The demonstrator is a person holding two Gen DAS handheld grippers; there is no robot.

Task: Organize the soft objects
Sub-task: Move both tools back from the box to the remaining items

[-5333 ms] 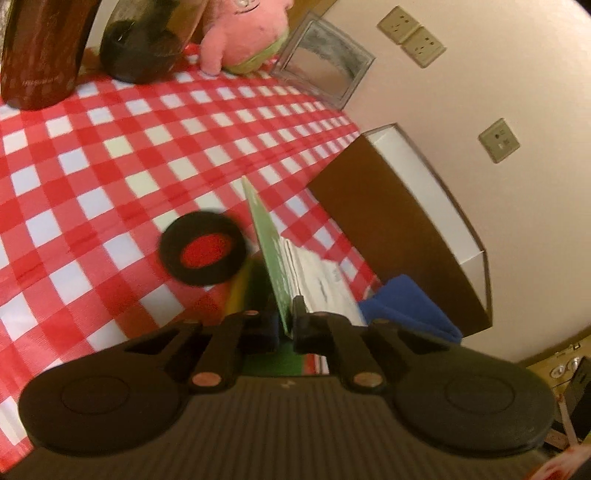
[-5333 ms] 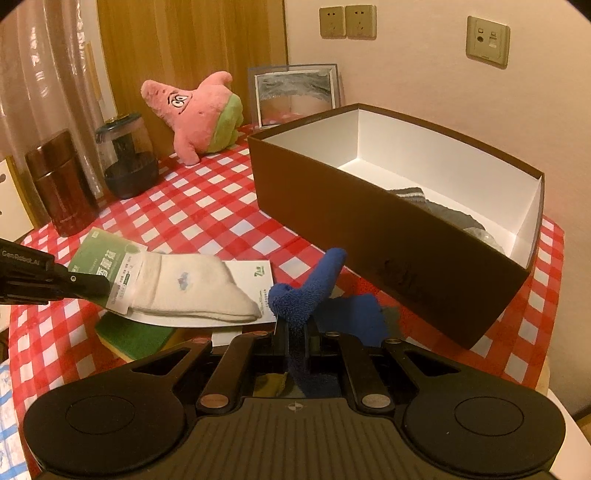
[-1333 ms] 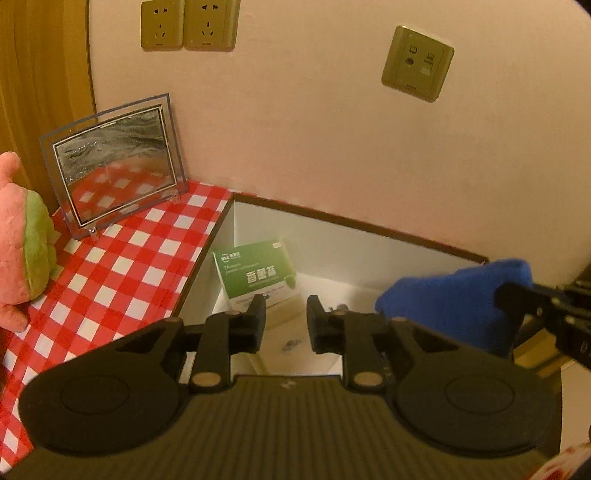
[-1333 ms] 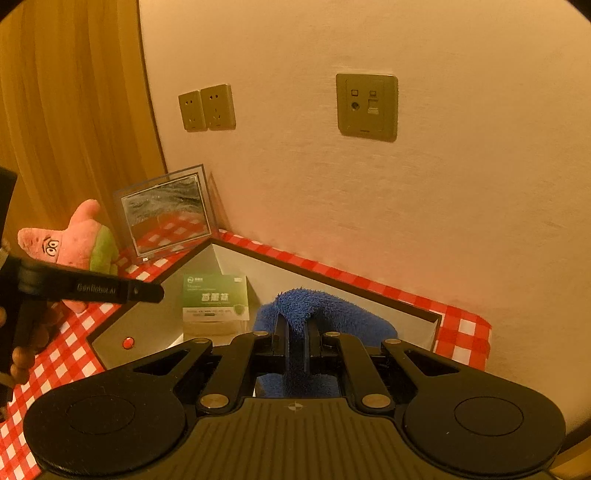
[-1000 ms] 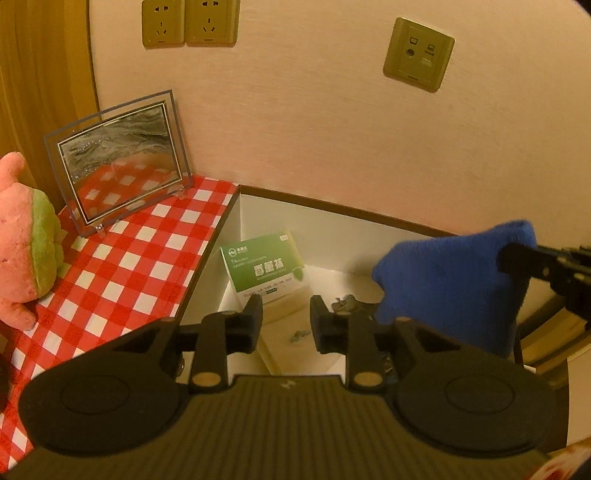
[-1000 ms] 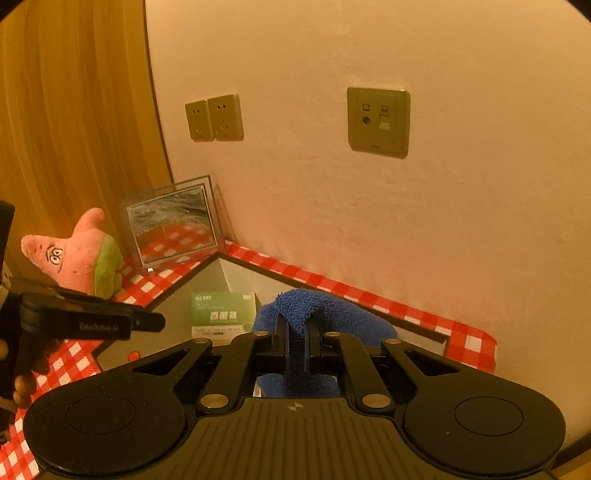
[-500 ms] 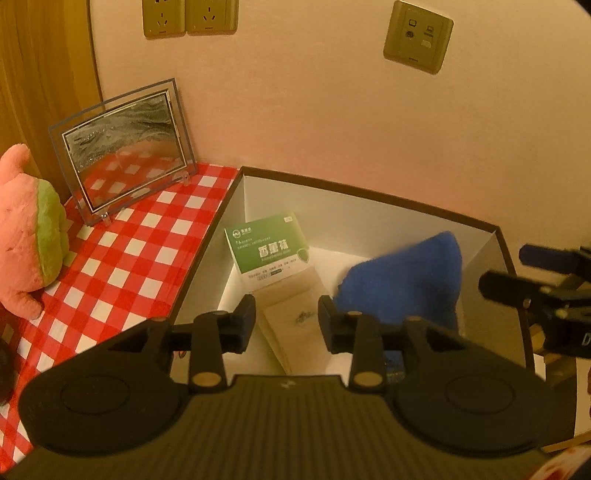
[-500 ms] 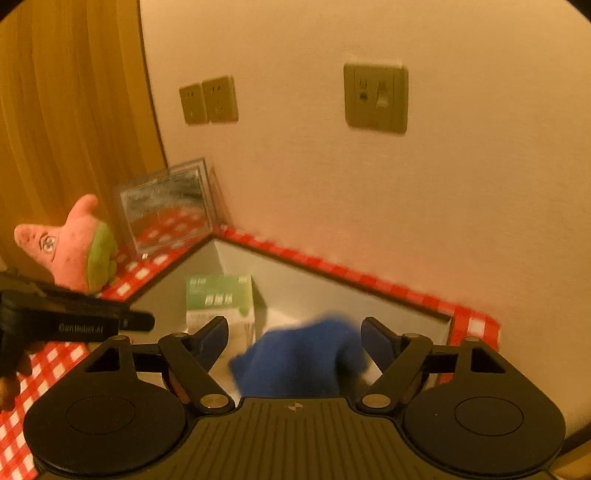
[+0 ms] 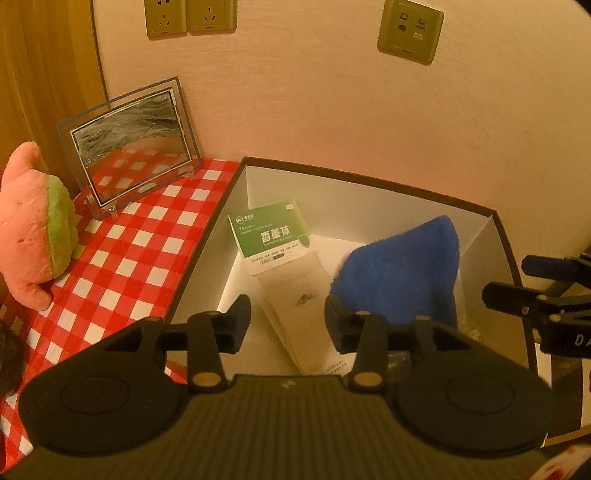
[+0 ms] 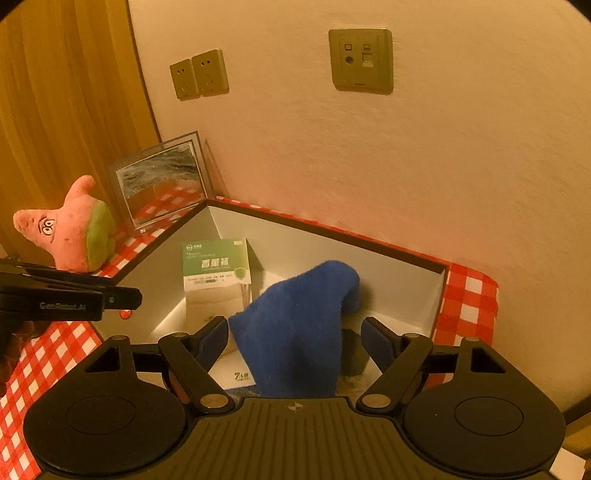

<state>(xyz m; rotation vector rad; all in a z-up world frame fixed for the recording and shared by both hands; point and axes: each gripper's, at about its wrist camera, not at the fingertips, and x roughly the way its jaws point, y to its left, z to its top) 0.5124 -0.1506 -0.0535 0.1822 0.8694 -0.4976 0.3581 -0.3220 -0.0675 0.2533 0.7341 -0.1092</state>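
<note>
Released a moment ago: right gripper (image 10: pixel 293 338), clamped on the blue cloth (image 10: pixel 295 328) a second earlier, now spread wide with nothing between the fingers. Cloth slumped inside the box (image 9: pixel 369 184), heaped against the right-hand wall, peak leaning toward the far right corner. Left gripper (image 9: pixel 287 319) likewise parted and empty, hovering above the near rim over the packaged socks (image 9: pixel 280 258), already let go and propped in the far left corner, green label card upright against the back wall. Something dark and grey glimpsed under the cloth near the right wall, too hidden to name. Judged from this: two more soft items stowed, both tools free for the next pick; pink plush toy (image 10: pixel 70 236) outside the box on the tablecloth, probably the next candidate

Red-and-white checked tablecloth (image 9: pixel 122 254) over the table, box pushed into the back right corner against a cream wall. Clear-framed picture (image 9: pixel 129 144) standing at the back edge, wall sockets (image 9: pixel 190 16) above, wooden panelling to the left
</note>
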